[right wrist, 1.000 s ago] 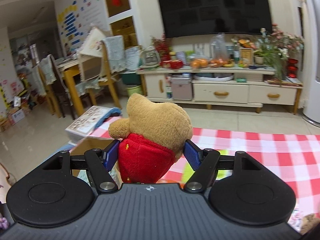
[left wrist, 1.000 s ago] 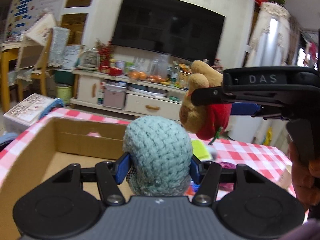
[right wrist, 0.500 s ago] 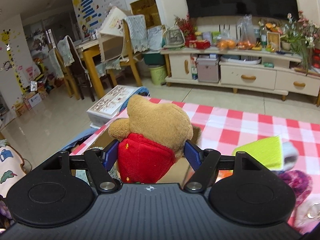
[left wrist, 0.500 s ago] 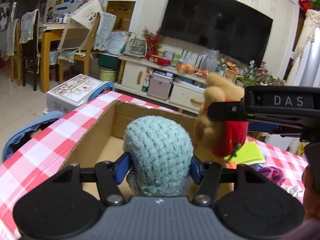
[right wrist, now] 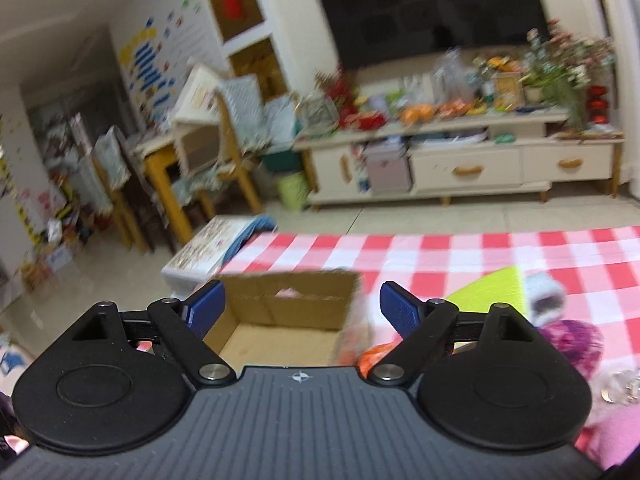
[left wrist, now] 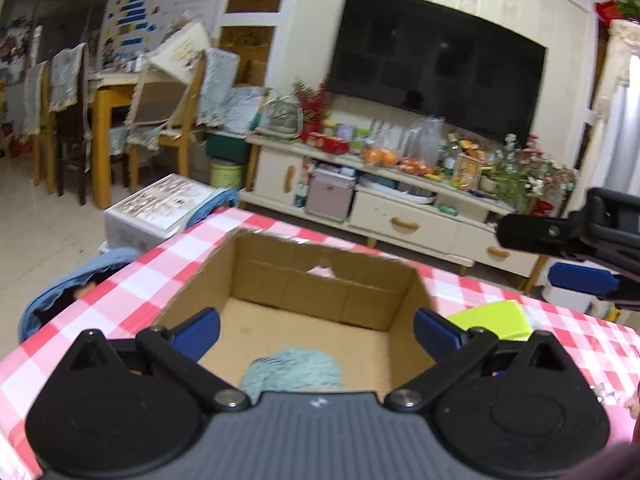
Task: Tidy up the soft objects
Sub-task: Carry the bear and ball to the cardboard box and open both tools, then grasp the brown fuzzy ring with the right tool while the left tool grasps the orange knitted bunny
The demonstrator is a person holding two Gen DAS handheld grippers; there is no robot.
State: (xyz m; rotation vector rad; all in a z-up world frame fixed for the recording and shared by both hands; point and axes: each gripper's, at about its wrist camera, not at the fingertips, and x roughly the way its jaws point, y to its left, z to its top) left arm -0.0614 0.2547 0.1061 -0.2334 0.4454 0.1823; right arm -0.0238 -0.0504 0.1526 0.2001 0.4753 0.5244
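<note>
An open cardboard box (left wrist: 320,276) stands on the red-checked tablecloth (left wrist: 120,304). A light-blue crocheted toy (left wrist: 292,372) lies on the box floor, just under my left gripper (left wrist: 316,330), which is open and empty above the box. My right gripper (right wrist: 302,310) is open and empty over the box (right wrist: 288,308); it also shows at the right edge of the left wrist view (left wrist: 572,256). The brown bear in the red shirt is not visible in either view.
A yellow-green cloth (right wrist: 492,292), a grey-white soft item (right wrist: 542,294), a purple yarn item (right wrist: 576,336) and something orange (right wrist: 374,354) lie on the table right of the box. A TV cabinet (left wrist: 400,216), chairs and a white carton stand beyond the table.
Both grippers have opened. The blue crocheted toy dropped from the left gripper into the box. The bear left the right gripper and is out of sight.
</note>
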